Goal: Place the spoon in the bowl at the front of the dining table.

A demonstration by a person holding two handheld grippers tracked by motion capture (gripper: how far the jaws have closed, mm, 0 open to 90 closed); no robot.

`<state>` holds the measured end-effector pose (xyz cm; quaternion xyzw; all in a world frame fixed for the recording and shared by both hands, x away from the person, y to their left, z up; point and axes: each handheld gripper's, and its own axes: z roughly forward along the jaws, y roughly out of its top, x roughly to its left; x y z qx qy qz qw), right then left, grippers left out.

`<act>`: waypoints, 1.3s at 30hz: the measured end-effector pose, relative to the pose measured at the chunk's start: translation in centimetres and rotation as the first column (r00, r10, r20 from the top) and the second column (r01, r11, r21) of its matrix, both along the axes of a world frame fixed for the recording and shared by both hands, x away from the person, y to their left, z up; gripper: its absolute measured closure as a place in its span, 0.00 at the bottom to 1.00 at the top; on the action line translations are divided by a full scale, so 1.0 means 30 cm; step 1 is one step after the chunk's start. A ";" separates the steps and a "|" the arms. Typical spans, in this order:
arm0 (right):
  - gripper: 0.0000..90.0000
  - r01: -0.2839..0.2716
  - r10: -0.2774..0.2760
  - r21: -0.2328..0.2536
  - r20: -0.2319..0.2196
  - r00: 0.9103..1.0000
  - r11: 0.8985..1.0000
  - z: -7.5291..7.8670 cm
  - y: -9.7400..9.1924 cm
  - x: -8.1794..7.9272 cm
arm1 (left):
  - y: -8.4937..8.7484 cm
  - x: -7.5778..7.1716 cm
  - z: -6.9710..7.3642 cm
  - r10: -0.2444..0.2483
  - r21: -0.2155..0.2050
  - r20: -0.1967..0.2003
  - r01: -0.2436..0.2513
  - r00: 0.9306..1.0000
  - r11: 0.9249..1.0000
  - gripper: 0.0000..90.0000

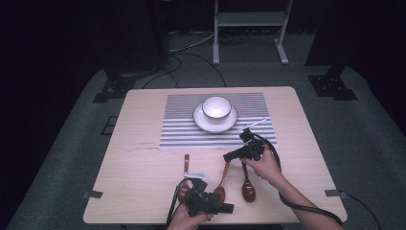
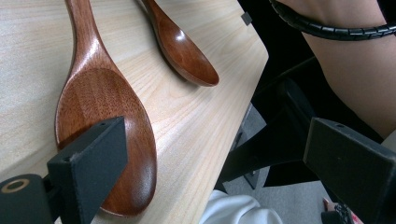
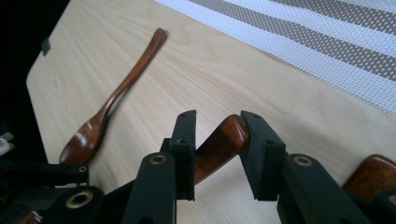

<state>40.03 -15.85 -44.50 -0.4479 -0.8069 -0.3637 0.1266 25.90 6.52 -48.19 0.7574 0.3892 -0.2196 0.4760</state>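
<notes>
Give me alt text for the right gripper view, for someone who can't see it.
The right tool has its two black jaws around the end of a wooden spoon handle on a pale wooden table. Another wooden spoon lies farther left, and a striped placemat crosses the upper right.

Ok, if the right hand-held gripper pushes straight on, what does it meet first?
The middle spoon, its handle tip already between the jaws of the right hand-held gripper. Beyond lies bare table; the left spoon sits off that line. Whether the jaws grip yet is unclear.
</notes>
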 end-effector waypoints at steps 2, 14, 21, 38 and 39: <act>0.75 0.001 -0.001 0.011 0.000 1.000 1.000 0.007 0.000 -0.001 | -0.001 0.000 0.001 0.000 0.006 0.006 -0.001 1.000 1.000 0.06; 0.92 0.016 0.000 0.210 -0.074 0.997 0.978 0.069 -0.017 0.020 | 0.046 0.009 0.057 0.078 -0.039 0.071 -0.076 0.994 0.996 0.06; 0.92 0.052 -0.041 0.255 -0.048 0.998 0.966 0.134 -0.054 0.046 | 0.091 0.015 0.103 0.149 -0.057 0.154 -0.142 0.977 0.988 0.06; 0.92 0.156 -0.163 0.208 0.014 0.987 0.966 0.196 -0.105 0.116 | 0.120 0.029 0.107 0.204 -0.037 0.176 -0.201 0.963 0.979 0.06; 0.92 0.158 -0.165 0.206 0.017 0.986 0.966 0.199 -0.107 0.121 | 0.120 0.029 0.106 0.206 -0.037 0.176 -0.203 0.963 0.979 0.06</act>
